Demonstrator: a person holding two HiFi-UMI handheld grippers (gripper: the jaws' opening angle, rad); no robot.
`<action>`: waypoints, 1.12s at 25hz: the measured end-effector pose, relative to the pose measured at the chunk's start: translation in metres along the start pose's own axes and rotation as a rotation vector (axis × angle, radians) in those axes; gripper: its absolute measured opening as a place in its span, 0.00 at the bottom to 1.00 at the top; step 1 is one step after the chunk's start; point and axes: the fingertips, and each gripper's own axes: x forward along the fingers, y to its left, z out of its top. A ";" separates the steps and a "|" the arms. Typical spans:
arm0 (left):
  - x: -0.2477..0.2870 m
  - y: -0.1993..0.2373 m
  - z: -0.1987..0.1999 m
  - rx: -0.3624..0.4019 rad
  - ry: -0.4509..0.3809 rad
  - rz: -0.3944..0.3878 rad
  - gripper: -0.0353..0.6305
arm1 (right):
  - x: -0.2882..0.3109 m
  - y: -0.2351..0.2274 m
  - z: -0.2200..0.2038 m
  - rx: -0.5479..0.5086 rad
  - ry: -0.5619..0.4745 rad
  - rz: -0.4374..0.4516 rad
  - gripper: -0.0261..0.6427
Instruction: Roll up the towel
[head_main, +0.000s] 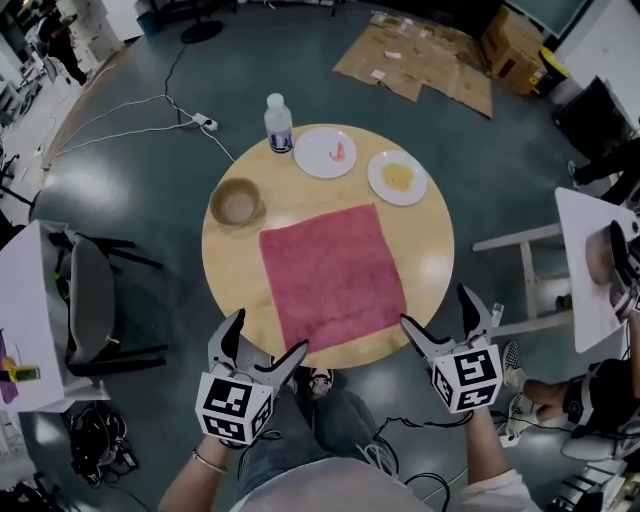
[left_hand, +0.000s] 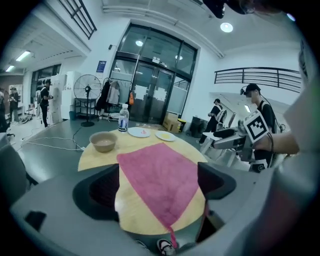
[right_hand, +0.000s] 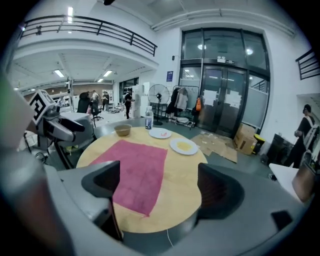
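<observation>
Closest in, the left gripper (head_main: 270, 332) and the right gripper (head_main: 434, 306) hover just short of the near rim of the round tabletop (head_main: 232, 260), one at each near corner of the towel (head_main: 333, 275). Both sets of jaws stand wide apart and grip nothing. In each gripper view a near corner of the towel shows in the gap between the jaws, with the pads clear of the cloth.

The pink towel lies spread flat and unrolled on the near half of the tabletop. Its near edge reaches the rim, and its near-left corner droops slightly over it.

Behind the towel's far-left corner sits a tan bowl (head_main: 237, 203). Further back stand a clear bottle (head_main: 279, 123), a white plate with something pink on it (head_main: 325, 152) and a white plate of yellow food (head_main: 397, 177). Flattened cardboard (head_main: 420, 60) lies on the floor beyond the table.
</observation>
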 end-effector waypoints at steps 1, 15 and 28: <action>0.001 -0.004 -0.007 0.008 0.016 -0.010 0.78 | 0.001 0.004 -0.006 -0.011 0.010 0.025 0.77; 0.019 -0.042 -0.081 0.181 0.228 -0.190 0.67 | 0.019 0.044 -0.072 -0.298 0.132 0.382 0.64; 0.027 -0.049 -0.126 0.366 0.425 -0.322 0.46 | 0.031 0.050 -0.112 -0.589 0.324 0.603 0.36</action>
